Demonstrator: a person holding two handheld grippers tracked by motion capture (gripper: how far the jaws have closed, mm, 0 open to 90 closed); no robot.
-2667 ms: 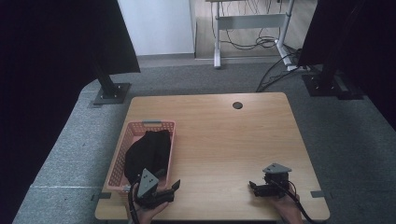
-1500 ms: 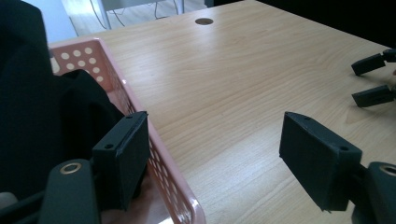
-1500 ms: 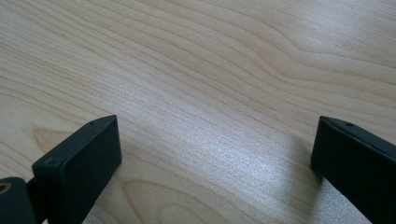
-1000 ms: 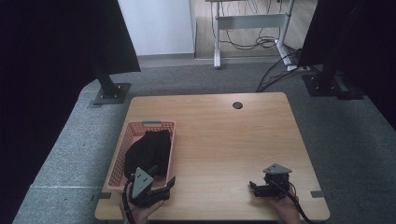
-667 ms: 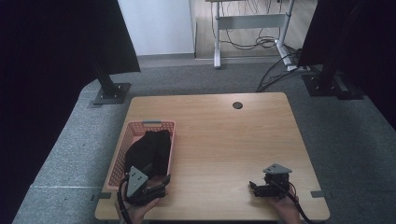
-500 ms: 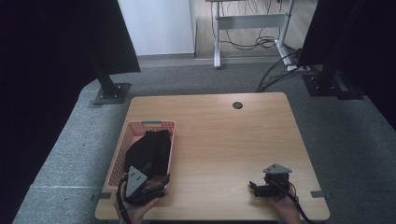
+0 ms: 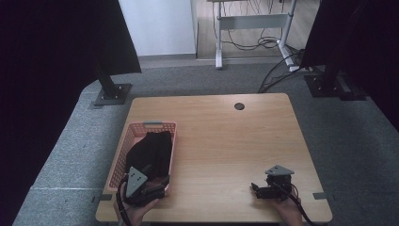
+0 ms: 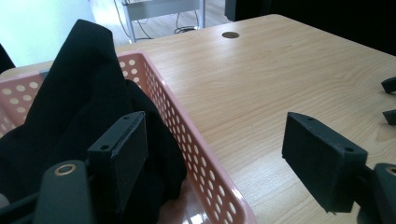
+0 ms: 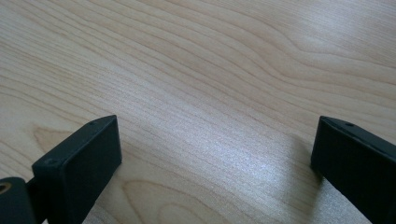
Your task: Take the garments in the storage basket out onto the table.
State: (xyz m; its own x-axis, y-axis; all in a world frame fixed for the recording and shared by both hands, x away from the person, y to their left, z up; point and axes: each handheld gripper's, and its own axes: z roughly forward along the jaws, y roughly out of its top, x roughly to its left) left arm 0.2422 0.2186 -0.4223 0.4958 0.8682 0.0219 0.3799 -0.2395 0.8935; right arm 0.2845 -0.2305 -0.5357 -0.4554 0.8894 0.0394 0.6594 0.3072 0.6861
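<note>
A pink perforated basket (image 7: pixel 130 142) stands on the left of the wooden table (image 7: pixel 226 136) with a black cloth (image 7: pixel 151 149) heaped inside it. My left gripper (image 7: pixel 160 184) sits at the basket's near right corner. In the left gripper view the left gripper (image 8: pixel 215 140) is open and straddles the basket wall (image 8: pixel 187 135): one jaw is over the black cloth (image 8: pixel 79 102), the other over bare wood. My right gripper (image 7: pixel 257 189) rests near the front right of the table, and the right gripper (image 9: pixel 217 140) is open over bare wood with nothing between its jaws.
A dark round hole (image 7: pixel 239 106) sits near the table's far edge. Grey carpet surrounds the table, with black stand bases (image 7: pixel 112 94) at the back left and back right. The right gripper's jaw tips (image 8: pixel 390 100) show at the edge of the left gripper view.
My left gripper has moved left from the bare table to the basket's near right corner, now straddling its wall. The right gripper has stayed put.
</note>
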